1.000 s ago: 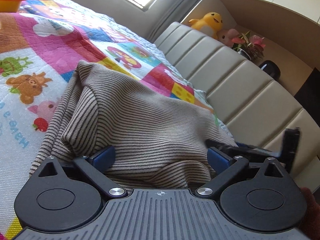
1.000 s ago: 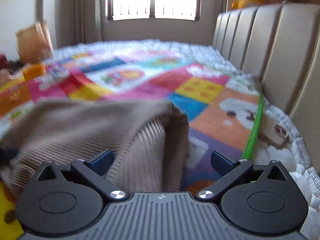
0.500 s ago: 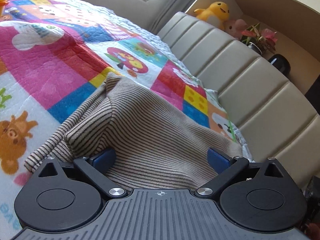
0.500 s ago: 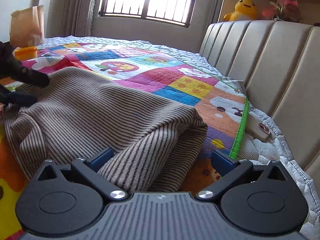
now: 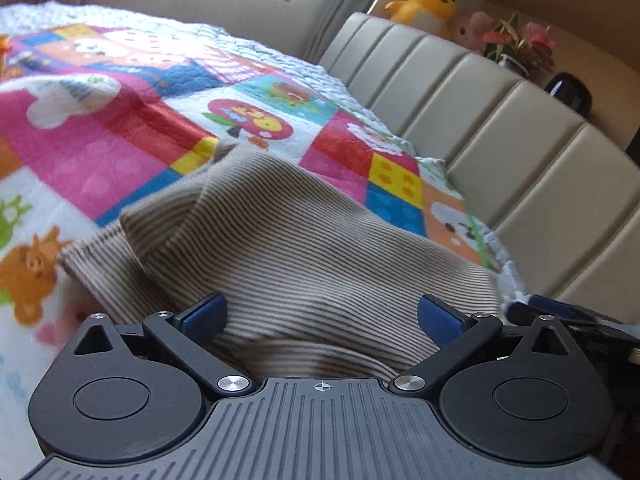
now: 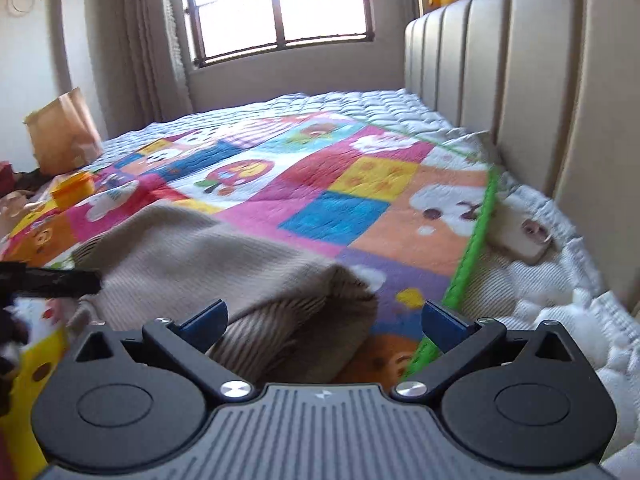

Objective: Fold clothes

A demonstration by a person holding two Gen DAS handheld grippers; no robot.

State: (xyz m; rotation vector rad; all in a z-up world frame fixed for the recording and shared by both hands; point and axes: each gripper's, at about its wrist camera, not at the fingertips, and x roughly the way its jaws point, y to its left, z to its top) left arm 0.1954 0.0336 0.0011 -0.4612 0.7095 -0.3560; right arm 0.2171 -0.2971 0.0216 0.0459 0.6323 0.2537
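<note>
A beige, dark-striped knit garment [image 5: 304,248] lies bunched on the colourful patchwork quilt [image 5: 120,136]. My left gripper [image 5: 322,314] stands open, its blue pads wide apart with the garment's near fold lying loose between them. In the right wrist view the same garment [image 6: 208,256] spreads to the left, one thick folded corner reaching between the fingers. My right gripper [image 6: 324,316] is open too, low over that corner. The left gripper's black finger [image 6: 52,278] shows at the left edge. The right gripper [image 5: 560,312] peeks in at the right of the left wrist view.
A padded beige headboard [image 5: 500,120] runs along the right side of the bed. A yellow plush toy [image 5: 428,0] and a potted plant [image 5: 520,44] sit on the ledge behind it. A brown paper bag [image 6: 60,132], an orange tub [image 6: 74,188] and a tan tag [image 6: 520,236] lie around.
The garment has settled lower and flatter on the quilt. Both grippers have lifted and drawn back slightly, with their jaws still wide apart.
</note>
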